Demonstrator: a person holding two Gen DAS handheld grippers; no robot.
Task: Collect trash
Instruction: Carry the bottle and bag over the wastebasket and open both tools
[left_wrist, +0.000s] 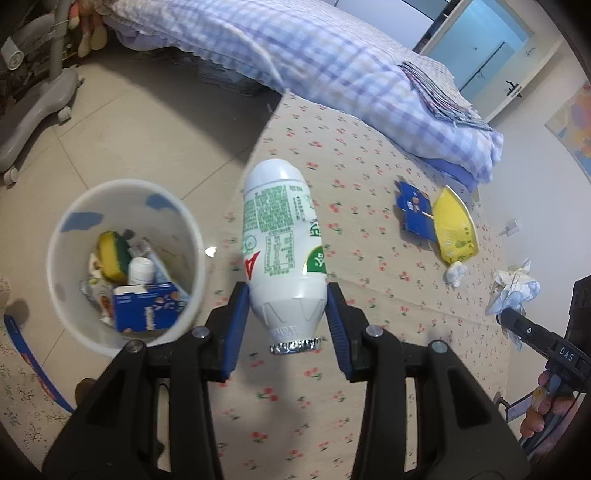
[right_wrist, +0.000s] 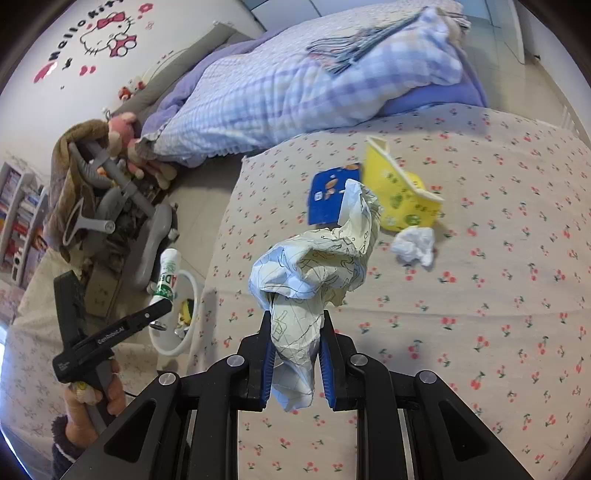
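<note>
In the left wrist view the left gripper (left_wrist: 288, 325) is clamped on a white plastic drink bottle with green print (left_wrist: 282, 236), its blue pads (left_wrist: 236, 325) pressing the tapered shoulder just above the foil-sealed neck, so the bottle sticks out toward the middle of the frame with its base farthest away. The round white plastic bin (left_wrist: 125, 266) sits at the lower left of that frame on the tiled floor, already holding a blue carton, a sponge and a small white tub. In the right wrist view the right gripper (right_wrist: 295, 354) is closed on a crumpled sheet of printed white paper (right_wrist: 314, 273), which bulges up at frame centre. Still lying on the cherry-print bedsheet (right_wrist: 480, 295), upper right of centre, are a flattened yellow carton (right_wrist: 399, 195), a blue card packet (right_wrist: 328, 195) and a small white tissue wad (right_wrist: 413, 243). The bottle looks light, stiff and smooth, so it may slip or pivot; a hold on the ribbed shoulder seems sound. The paper is soft and nearly weightless, and it will crush rather than resist, so pinching its dense bunched middle should hold it best
</note>
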